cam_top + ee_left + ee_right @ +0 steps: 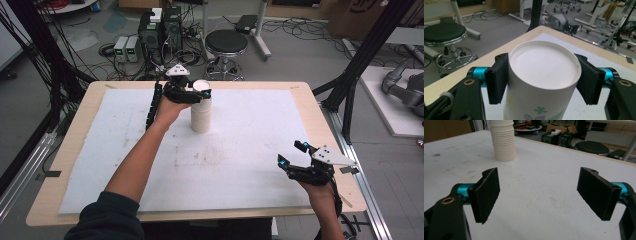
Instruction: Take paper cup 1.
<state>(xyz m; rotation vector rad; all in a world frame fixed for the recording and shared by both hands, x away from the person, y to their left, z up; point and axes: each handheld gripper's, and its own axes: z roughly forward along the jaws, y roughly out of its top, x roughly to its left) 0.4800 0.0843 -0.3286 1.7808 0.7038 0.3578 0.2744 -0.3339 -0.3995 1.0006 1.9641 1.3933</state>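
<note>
Step in hand: gripping the top cup [543, 75] of the cup stack [201, 114], which stands upside down at the far middle of the desk [300, 95], on the white mat [250, 150].

Left tongs [199, 93] sit at the top of the stack, pads [497, 77] on either side of the top cup just under its flat base. They look pressed on the cup wall, though the right pad's contact edge is hard to see, so call it a likely pinch, not a sure one.

Right tongs [290, 153] are spread wide and empty, hovering at the near right of the desk, well apart from the stack.

Next move, as I judge it: lift straight up to peel one cup off. Nested cups stick, so the stack may come along or tip; the right tongs may need to hold the lower cups down.

View differences:
- Left gripper view: pad placement and the floral print on the top cup.
- Right gripper view: the ribbed rims of the stack [503, 142] on the mat, so many cups.
- High view: both hands and how far apart they are.
</note>
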